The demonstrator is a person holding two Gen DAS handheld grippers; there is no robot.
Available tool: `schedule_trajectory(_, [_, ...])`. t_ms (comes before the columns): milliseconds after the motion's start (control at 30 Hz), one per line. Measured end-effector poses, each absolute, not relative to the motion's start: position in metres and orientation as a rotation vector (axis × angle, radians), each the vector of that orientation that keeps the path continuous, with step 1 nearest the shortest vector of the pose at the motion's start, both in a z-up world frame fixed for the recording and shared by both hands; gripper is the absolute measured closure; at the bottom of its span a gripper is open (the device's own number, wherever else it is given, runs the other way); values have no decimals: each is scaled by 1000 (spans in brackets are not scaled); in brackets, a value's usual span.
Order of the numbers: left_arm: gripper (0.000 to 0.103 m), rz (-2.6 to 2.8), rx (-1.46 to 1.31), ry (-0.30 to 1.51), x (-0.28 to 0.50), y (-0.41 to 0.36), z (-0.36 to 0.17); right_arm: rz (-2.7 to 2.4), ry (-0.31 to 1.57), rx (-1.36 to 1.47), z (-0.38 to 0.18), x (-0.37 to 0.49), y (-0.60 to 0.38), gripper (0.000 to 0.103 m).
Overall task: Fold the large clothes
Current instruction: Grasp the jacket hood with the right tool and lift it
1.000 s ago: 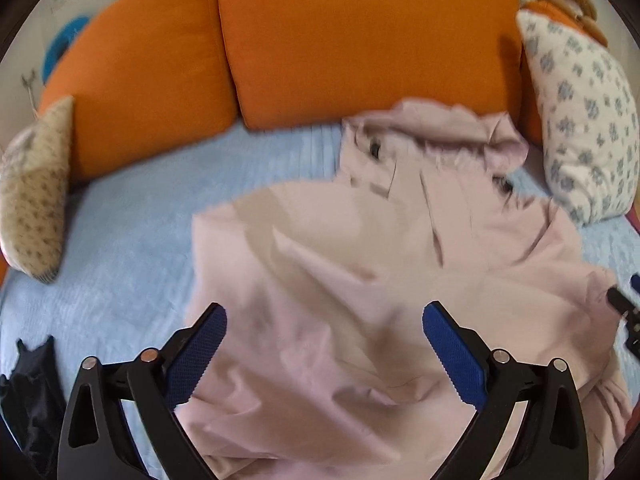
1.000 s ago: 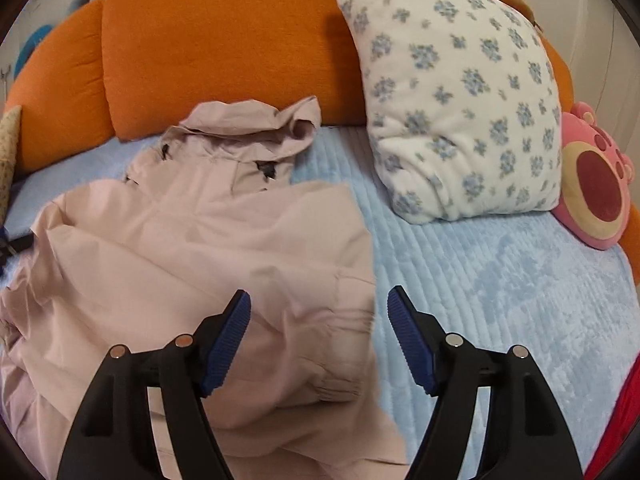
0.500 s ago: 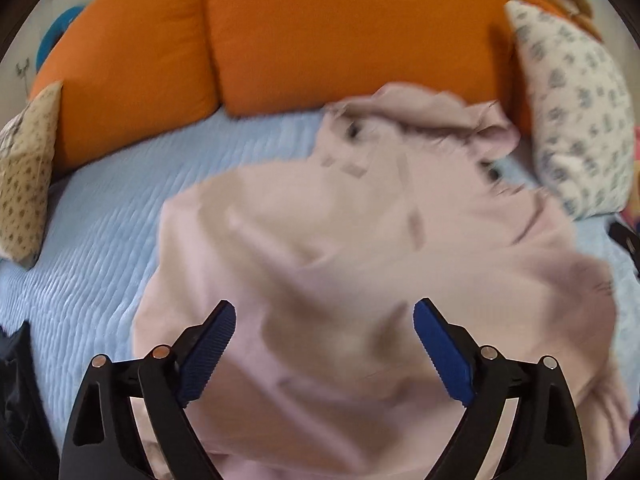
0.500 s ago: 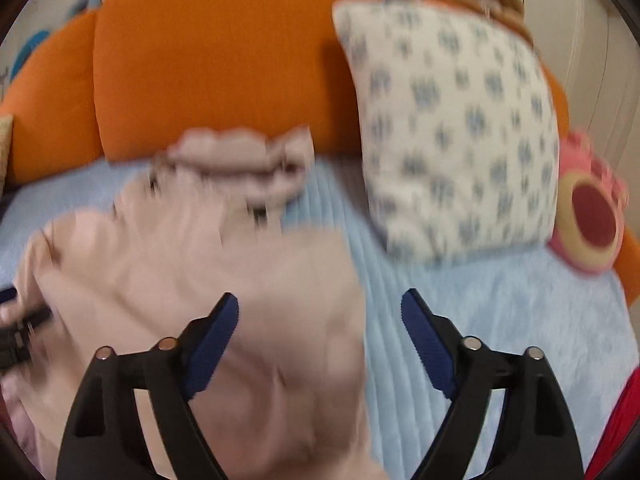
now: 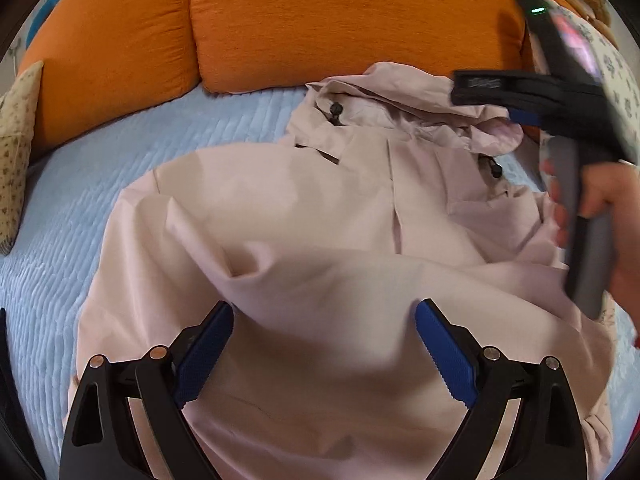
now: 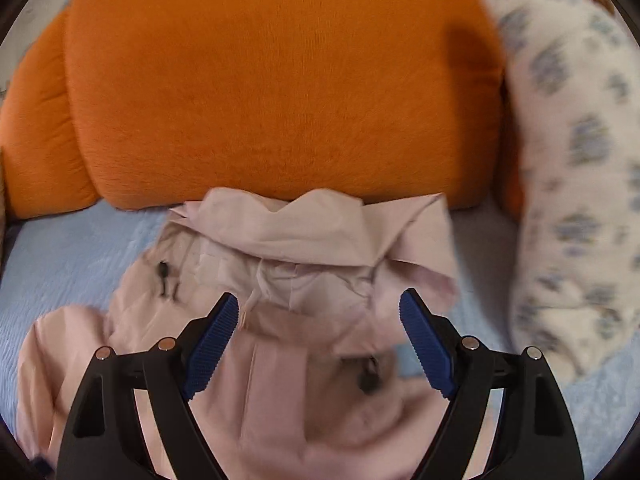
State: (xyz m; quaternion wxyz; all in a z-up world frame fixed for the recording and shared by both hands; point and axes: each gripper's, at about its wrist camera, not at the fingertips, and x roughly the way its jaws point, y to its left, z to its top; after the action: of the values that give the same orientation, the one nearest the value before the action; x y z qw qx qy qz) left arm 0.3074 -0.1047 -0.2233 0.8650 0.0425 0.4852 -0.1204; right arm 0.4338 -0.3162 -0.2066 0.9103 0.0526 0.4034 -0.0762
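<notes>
Since the earlier frame the right gripper [image 6: 319,354] is now sitting over the hood end of the pink jacket [image 5: 320,248], where before it was hanging beside the jacket's right edge, near the floral pillow [image 6: 576,184]. It is also showing in the left wrist view now, at the upper right, gripped by the person's right hand [image 5: 600,216]; earlier only its tip was peeking in there. Its jaws are standing spread, nothing pinched; the crumpled hood [image 6: 312,232] is lying beyond and below them, against the orange cushion [image 6: 280,88]. The left gripper [image 5: 324,354] is hovering over the jacket's lower body, jaws wide apart, fabric visible between them but whether the pads are touching it is not clear. The jacket is lying spread on the light blue quilted cover [image 5: 80,208], hood toward the cushions. The right wrist view is blurring.
</notes>
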Motion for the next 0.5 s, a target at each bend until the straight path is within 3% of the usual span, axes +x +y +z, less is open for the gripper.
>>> schedule_trajectory(500, [4,-222,132,1024,321,-101,-269,-239,852,26,-263,520,-303,21])
